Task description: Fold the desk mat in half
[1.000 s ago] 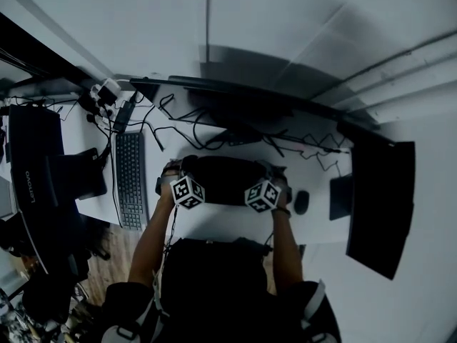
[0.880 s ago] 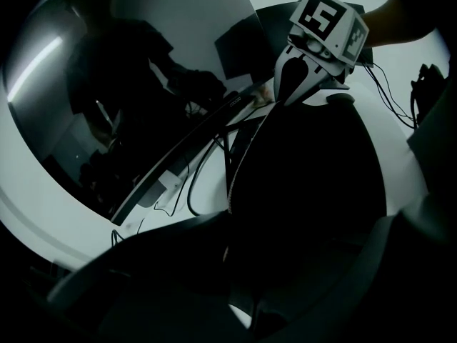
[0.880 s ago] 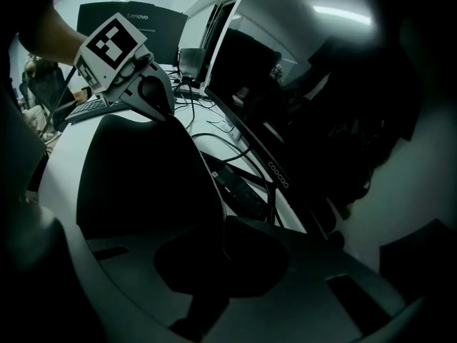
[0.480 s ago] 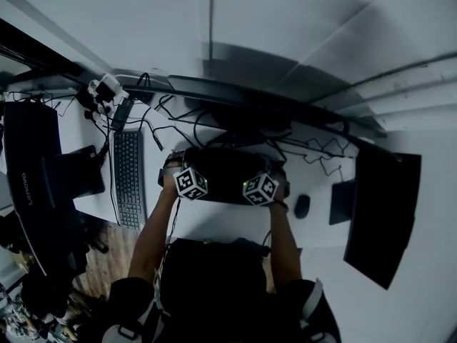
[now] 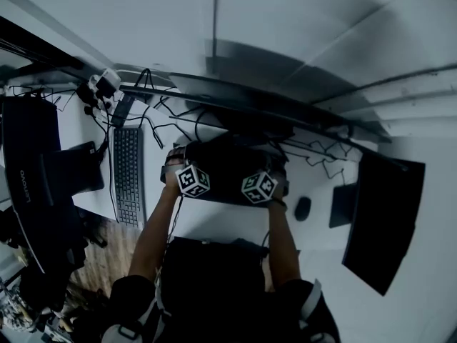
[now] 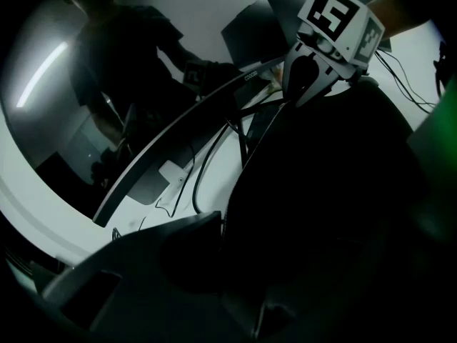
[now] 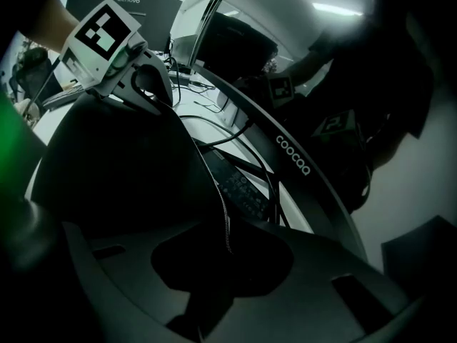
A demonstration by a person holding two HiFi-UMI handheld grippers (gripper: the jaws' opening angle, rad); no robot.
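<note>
My left tongs [image 5: 177, 164] and right tongs [image 5: 273, 170] are loosening, the jaws just opening and now standing slightly apart. The mat's [image 5: 228, 168] edge is sitting unpinched between the right pair. It is too dark to tell at the left. The mat is lying on the desk [image 5: 214, 221], just before the monitor [image 5: 243, 98].

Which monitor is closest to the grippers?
The curved middle monitor, directly behind the desk mat; the left monitor and right monitor stand at the desk's ends.

Desk mat [image 5: 228, 164] layers lost in darkness, keyboard [image 5: 130, 177] legends too small to read
</note>
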